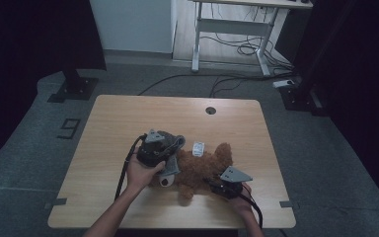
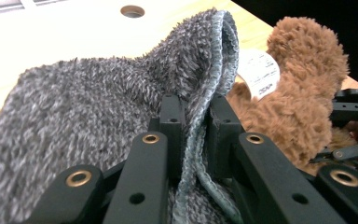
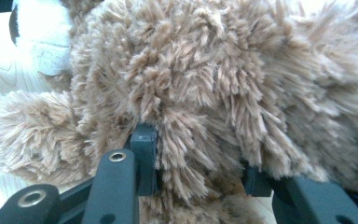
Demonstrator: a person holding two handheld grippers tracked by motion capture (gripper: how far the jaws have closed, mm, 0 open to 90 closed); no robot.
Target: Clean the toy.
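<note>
The left gripper [image 2: 193,116] is clamped on the hemmed edge of a fuzzy grey knitted garment [image 2: 88,107], the fold of fabric pinched tight between its two black jaws. In the high view this left gripper [image 1: 159,148], held in the person's left hand [image 1: 140,173], sits over the left end of a shaggy brown plush bear [image 1: 205,165], with the grey garment [image 1: 172,148] bunched under and around it. From the left gripper view the garment spreads out to the left over the pale wooden table [image 2: 65,32], and the bear [image 2: 303,79] lies just beside it on the right with a white printed label [image 2: 261,74] showing against its fur.

The right gripper [image 3: 198,163] has its jaws closed on a thick tuft of the bear's fur [image 3: 205,84]; which limb or part this is I can't quite tell, as the pile hides it. In the high view the right gripper [image 1: 229,185] sits at the bear's lower right side, near the table's [image 1: 128,113] front edge.
</note>
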